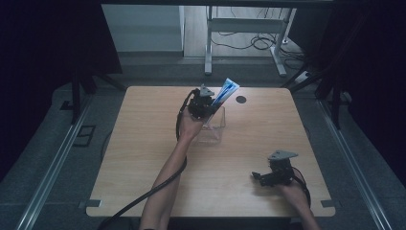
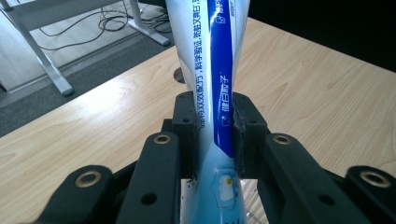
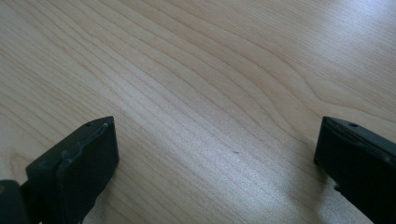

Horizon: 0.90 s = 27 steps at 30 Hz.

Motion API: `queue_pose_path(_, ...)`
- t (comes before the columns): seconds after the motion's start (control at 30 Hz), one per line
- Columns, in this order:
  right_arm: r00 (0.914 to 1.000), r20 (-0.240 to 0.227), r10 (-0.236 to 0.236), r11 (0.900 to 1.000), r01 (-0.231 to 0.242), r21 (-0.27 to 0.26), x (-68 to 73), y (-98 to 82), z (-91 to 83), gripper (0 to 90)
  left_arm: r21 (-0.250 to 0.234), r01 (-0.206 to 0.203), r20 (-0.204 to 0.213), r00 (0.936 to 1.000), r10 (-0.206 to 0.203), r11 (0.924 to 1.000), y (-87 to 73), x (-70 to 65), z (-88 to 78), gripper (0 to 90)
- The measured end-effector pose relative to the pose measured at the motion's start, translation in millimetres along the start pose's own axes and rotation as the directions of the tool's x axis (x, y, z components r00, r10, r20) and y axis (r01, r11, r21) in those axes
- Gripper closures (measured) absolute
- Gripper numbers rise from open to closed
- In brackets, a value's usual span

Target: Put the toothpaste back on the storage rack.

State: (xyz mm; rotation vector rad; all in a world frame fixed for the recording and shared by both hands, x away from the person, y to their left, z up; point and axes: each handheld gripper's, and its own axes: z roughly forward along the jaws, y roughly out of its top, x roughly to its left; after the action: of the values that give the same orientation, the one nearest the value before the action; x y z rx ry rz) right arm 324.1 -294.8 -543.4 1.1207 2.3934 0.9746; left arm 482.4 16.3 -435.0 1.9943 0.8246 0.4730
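Left hand-held gripper [image 1: 207, 106] just above center of the high view, clamped on a blue-and-white toothpaste tube [image 1: 225, 91]; in the left gripper view the tube [image 2: 219, 93] pinched flat between both pads [image 2: 186, 126], flat crimped end pointing away toward the top of the frame. Tube tilted up and to the right in the high view, lower end over the clear plastic box [image 1: 216, 128] sitting on the table [image 1: 143, 143] near center. Whether the tube bottom touches the box floor: cannot tell, hidden by the gripper and the clear walls. Right hand-held gripper [image 1: 261, 178] at lower right of the high view, low over the table, jaws spread wide with nothing between them; bare wood grain [image 3: 201, 93] between the jaws in the right gripper view. Likely step: setting the tube down into the box. To do it well: keep the pinch firm until the lower end rests on the box floor, lower straight and slowly, keep the tube clear of the box rim. Box looks light and unanchored, so a sideways nudge could slide or tip it; worth steadying with the free right gripper if it shifts. Release only once the tube leans stably against a wall, then lift straight out.
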Motion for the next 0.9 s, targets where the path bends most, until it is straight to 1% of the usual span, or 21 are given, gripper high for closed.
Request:
queue_pose_path(0.1, 1.0000, 0.000, 0.000, 1.000, 0.000, 0.000, 0.0, 0.0, 0.0, 0.0, 0.009, -0.007, -0.003, 1.0000, 0.007, 0.9999, -2.1, -0.7, 1.2, 74.2)
queue_pose_path(0.23, 1.0000, 0.000, 0.000, 1.000, 0.000, 0.000, 0.0, 0.0, 0.0, 0.0, 0.014, -0.016, 0.002, 0.9999, 0.016, 0.9998, -3.3, -1.6, 1.7, 74.0)
queue_pose_path(0.33, 1.0000, 0.000, 0.000, 1.000, 0.000, 0.000, 0.0, 0.0, 0.0, 0.0, 0.019, -0.029, -0.002, 0.9996, 0.029, 0.9994, -3.9, -3.3, 1.6, 73.7)
queue_pose_path(0.6, 1.0000, 0.001, 0.000, 1.000, 0.000, 0.000, 0.0, 0.0, 0.0, 0.0, 0.033, -0.045, 0.016, 0.9989, 0.045, 0.9984, -7.4, -5.9, 2.3, 73.2)
queue_pose_path(0.73, 1.0000, 0.000, 0.000, 1.000, 0.000, 0.000, 0.0, 0.0, 0.0, 0.0, 0.046, -0.066, 0.020, 0.9977, 0.065, 0.9968, -9.8, -9.0, 4.3, 72.9)
queue_pose_path(0.83, 1.0000, 0.000, 0.000, 1.000, 0.000, 0.000, 0.0, 0.0, 0.0, 0.0, 0.044, -0.053, 0.030, 0.9982, 0.052, 0.9976, -11.1, -7.5, 3.7, 72.7)
queue_pose_path(0.9, 1.0000, 0.000, 0.000, 1.000, 0.000, 0.000, 0.0, 0.0, 0.0, 0.0, 0.049, -0.054, 0.033, 0.9981, 0.052, 0.9974, -11.4, -7.2, 3.4, 72.5)
